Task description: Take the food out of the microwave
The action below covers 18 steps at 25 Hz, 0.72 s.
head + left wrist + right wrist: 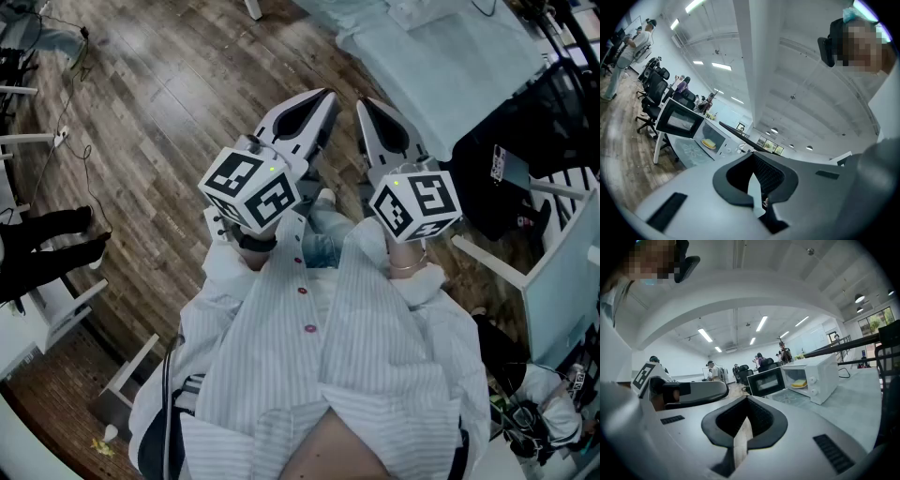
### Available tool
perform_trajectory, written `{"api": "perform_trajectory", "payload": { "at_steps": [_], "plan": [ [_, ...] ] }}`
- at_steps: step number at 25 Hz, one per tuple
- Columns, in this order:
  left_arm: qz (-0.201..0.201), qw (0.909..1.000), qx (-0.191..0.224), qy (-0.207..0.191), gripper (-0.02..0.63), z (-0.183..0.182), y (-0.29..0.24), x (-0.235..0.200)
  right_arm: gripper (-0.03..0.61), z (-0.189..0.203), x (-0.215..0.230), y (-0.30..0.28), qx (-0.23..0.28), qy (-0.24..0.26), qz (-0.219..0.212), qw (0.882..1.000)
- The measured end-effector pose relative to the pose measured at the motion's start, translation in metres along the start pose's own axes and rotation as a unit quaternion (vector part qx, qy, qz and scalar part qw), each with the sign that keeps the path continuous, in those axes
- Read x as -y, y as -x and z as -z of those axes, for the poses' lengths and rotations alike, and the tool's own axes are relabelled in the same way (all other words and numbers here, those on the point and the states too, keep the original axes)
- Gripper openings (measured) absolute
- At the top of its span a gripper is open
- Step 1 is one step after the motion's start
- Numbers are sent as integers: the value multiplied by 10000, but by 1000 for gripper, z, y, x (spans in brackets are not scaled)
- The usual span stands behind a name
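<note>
A white microwave stands on a table with a pale patterned cloth, its dark door swung open. Inside lies yellow food on a plate. The left gripper view shows the same microwave far off at the left, with the food in its cavity. In the head view both grippers are held side by side in front of the chest, well short of the microwave. My left gripper is shut with nothing in it. My right gripper is also shut and holds nothing.
The cloth-covered table lies ahead to the right over wood floor. A black bag sits beside a white frame at the right. Black office chairs and several people stand beyond the microwave. A white table leg reaches the floor.
</note>
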<state>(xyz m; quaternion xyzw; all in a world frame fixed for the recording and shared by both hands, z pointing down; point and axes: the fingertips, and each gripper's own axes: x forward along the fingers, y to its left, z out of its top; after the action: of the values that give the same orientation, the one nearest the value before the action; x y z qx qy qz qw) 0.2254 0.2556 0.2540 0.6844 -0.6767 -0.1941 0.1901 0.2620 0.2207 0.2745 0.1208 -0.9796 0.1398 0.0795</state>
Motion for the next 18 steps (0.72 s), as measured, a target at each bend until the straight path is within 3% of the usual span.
{"api": "perform_trajectory", "payload": {
  "at_steps": [18],
  "plan": [
    [-245, 9995, 177, -7, 8, 9, 10, 13, 32, 4, 4, 17, 46, -33, -182, 9998]
  ]
}}
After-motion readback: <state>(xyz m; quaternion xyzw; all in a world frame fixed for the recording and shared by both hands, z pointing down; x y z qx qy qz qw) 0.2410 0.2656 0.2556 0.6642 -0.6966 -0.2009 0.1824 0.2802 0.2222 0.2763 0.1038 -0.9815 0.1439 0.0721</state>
